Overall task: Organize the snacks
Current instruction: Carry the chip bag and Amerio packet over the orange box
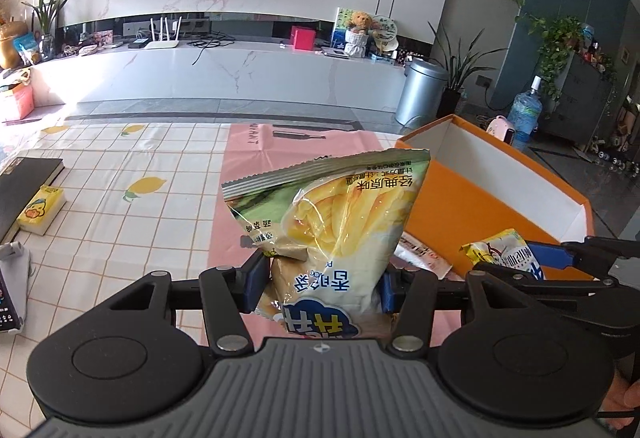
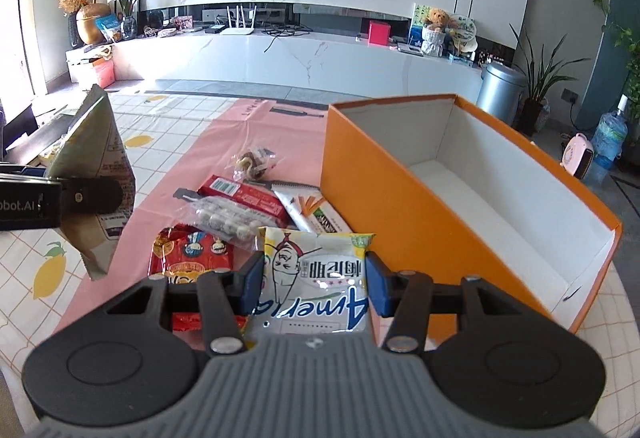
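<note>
My left gripper [image 1: 322, 288] is shut on a yellow and green chip bag [image 1: 332, 222] and holds it upright above the pink mat, left of the orange box [image 1: 480, 206]. The bag also shows in the right wrist view [image 2: 94, 174] at the left. My right gripper [image 2: 314, 288] is shut on a yellow and white snack packet [image 2: 316, 278], close to the orange box [image 2: 400, 198], which is open and empty inside. Loose snacks lie on the mat: a red packet [image 2: 190, 254], a bag of round candies [image 2: 224, 216], a red bar [image 2: 244, 196], a white sachet [image 2: 312, 212] and a small twisted bag [image 2: 252, 160].
A black book [image 1: 24, 190] and a yellow duck-print pack [image 1: 42, 210] lie at the table's left. A pink mat [image 1: 256, 174] covers the lemon-print tablecloth [image 1: 120, 174]. A TV cabinet, a metal bin [image 1: 420, 92] and plants stand beyond the table.
</note>
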